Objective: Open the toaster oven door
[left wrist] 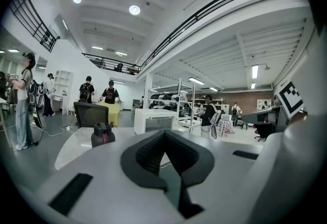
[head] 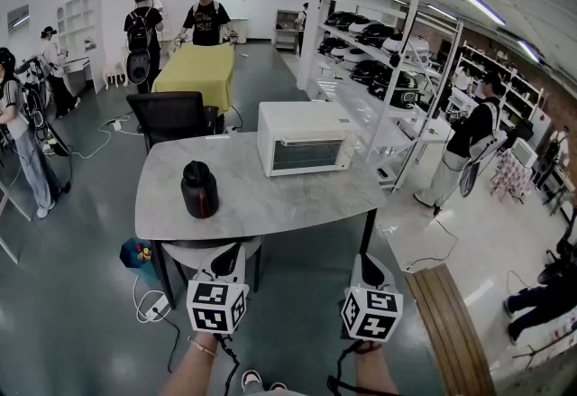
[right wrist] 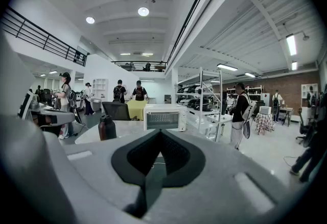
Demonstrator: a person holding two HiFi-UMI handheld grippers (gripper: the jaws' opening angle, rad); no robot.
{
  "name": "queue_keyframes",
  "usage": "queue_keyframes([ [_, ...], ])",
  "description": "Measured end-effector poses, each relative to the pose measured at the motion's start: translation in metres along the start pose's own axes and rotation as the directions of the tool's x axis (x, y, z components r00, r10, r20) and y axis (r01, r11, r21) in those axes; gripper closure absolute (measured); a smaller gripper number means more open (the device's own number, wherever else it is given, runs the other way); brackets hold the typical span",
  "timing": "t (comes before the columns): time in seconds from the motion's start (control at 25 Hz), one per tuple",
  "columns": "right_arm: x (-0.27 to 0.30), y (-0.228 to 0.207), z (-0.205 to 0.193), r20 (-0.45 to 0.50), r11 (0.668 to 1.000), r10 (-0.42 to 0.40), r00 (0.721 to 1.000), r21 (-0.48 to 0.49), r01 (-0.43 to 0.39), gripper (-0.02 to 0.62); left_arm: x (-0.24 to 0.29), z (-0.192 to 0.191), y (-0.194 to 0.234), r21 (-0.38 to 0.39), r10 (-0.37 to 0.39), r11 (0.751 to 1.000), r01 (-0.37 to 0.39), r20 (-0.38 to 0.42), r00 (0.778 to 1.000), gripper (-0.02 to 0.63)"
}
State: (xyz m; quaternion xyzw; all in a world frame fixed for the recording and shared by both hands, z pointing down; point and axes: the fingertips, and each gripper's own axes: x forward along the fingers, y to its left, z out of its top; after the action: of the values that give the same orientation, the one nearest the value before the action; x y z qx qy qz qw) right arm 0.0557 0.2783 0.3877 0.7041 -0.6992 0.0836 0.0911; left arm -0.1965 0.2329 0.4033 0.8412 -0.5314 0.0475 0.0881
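Note:
The white toaster oven (head: 306,138) stands at the far right of the grey marble table (head: 270,205), its glass door closed and facing me. It also shows small and far off as the toaster oven (left wrist: 153,121) in the left gripper view and the toaster oven (right wrist: 164,117) in the right gripper view. My left gripper (head: 228,261) and right gripper (head: 368,271) hang side by side over the floor, short of the table's near edge. Seen from its own camera, the left gripper (left wrist: 164,134) is shut on nothing, and so is the right gripper (right wrist: 160,132).
A black jug (head: 199,189) stands on the table's left half. Behind the table are a black office chair (head: 176,117) and a yellow-covered table (head: 196,69) with people around it. Shelving (head: 383,56) and a person stand at the right. Cables (head: 153,304) lie on the floor.

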Motion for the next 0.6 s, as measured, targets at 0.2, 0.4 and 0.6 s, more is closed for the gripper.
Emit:
queue_keyframes([
  [0.2,0.001,0.004,-0.005,-0.004,1.000,0.002,1.000,0.007,-0.002,0.591,0.000,-0.004,0.004,-0.002,-0.010,1.000,0.010,-0.002,1.000,0.601],
  [0.4,0.002,0.008,-0.009,-0.005,0.999,0.002,1.000,0.042,-0.002,0.589,-0.001,-0.009,0.008,-0.006,-0.025,1.000,0.025,-0.013,1.000,0.601],
  [0.6,0.005,0.010,-0.010,-0.009,0.998,-0.028,1.000,0.054,0.029,0.591,0.002,-0.011,0.014,-0.001,-0.049,0.999,0.049,-0.018,0.999,0.601],
])
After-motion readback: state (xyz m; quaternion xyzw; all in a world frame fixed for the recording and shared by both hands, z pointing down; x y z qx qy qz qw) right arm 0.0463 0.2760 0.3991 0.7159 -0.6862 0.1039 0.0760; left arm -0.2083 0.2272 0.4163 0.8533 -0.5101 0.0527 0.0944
